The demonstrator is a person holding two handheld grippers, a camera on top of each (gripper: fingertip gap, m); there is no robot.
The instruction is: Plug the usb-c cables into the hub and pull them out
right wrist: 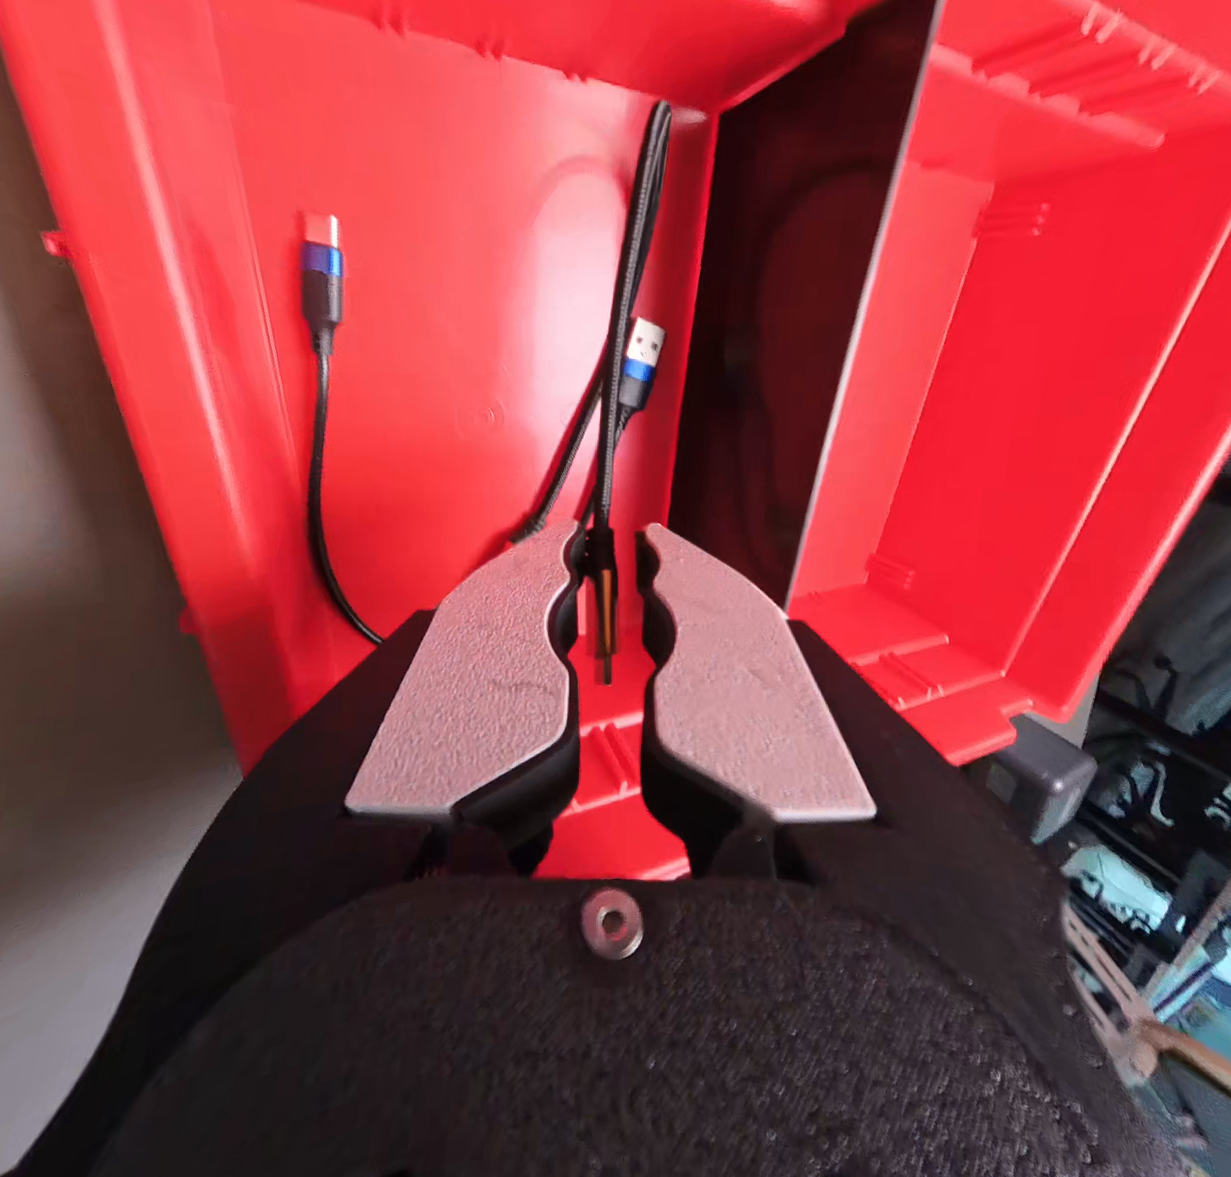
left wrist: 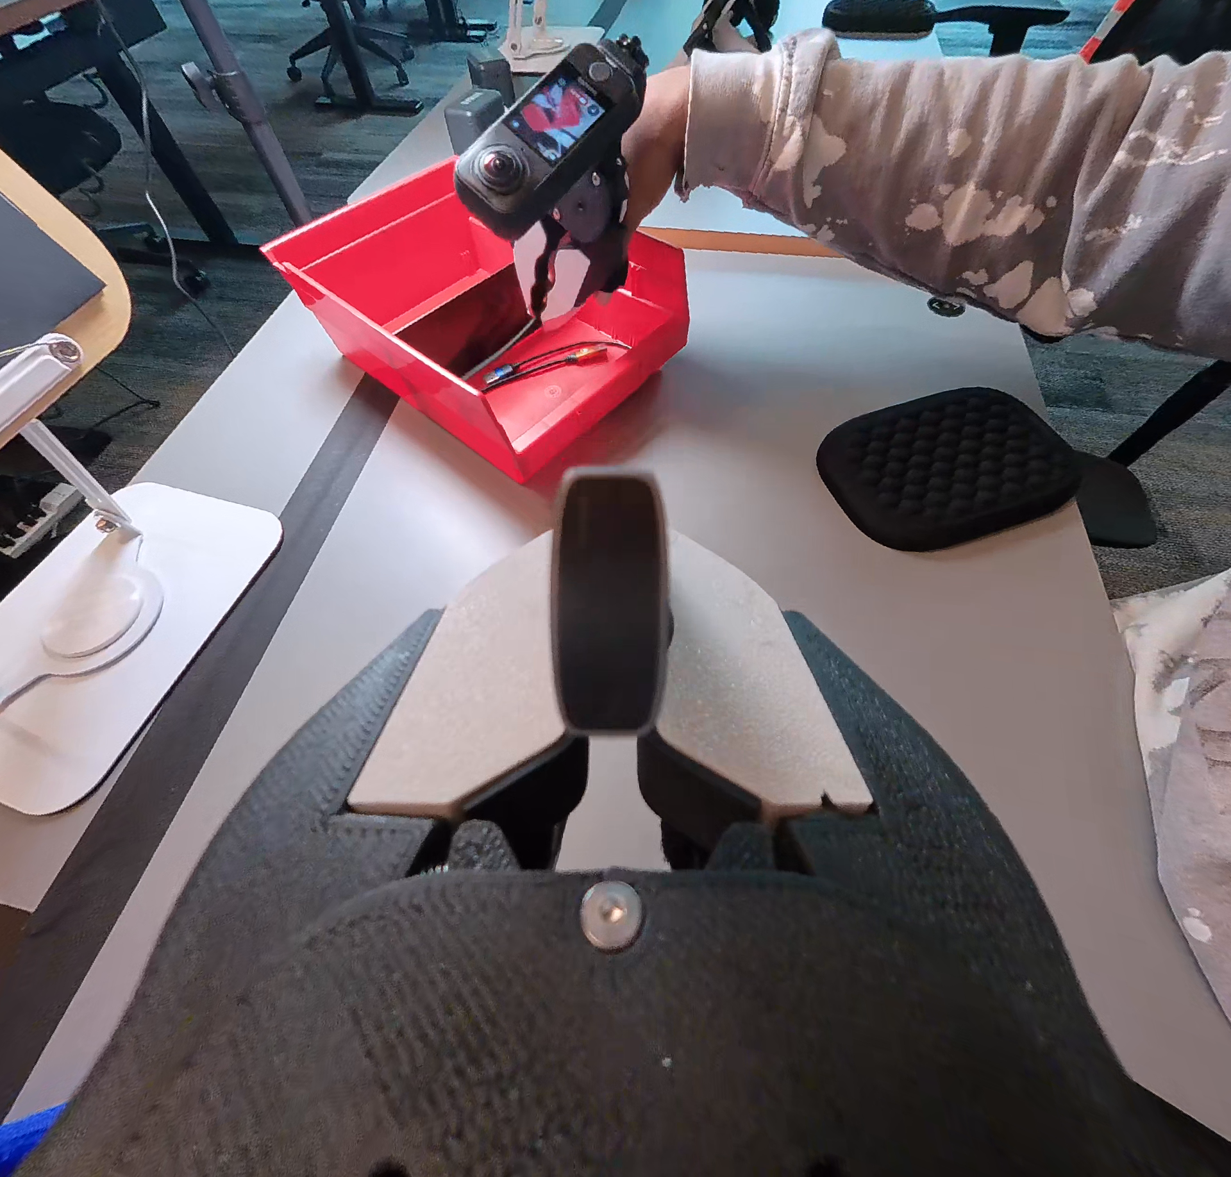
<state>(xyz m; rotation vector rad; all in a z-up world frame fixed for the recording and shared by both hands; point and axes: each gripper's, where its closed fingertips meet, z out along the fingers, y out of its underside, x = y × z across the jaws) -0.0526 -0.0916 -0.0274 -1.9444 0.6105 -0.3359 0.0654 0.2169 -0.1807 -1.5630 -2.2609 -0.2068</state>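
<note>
Hub [left wrist: 609,602], smooth dark rounded slab, clamped in your left claw [left wrist: 609,739] over grey counter [left wrist: 832,612]. Your right claw [right wrist: 607,545] slightly parted around orange-tipped braided cable [right wrist: 605,602] inside glossy red bin [right wrist: 466,279].

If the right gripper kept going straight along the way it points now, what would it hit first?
Most likely the orange-tipped plug lying between its open jaws, then the floor of the red bin just under it. The right gripper already reaches down into the bin, though depth is hard to judge.
</note>
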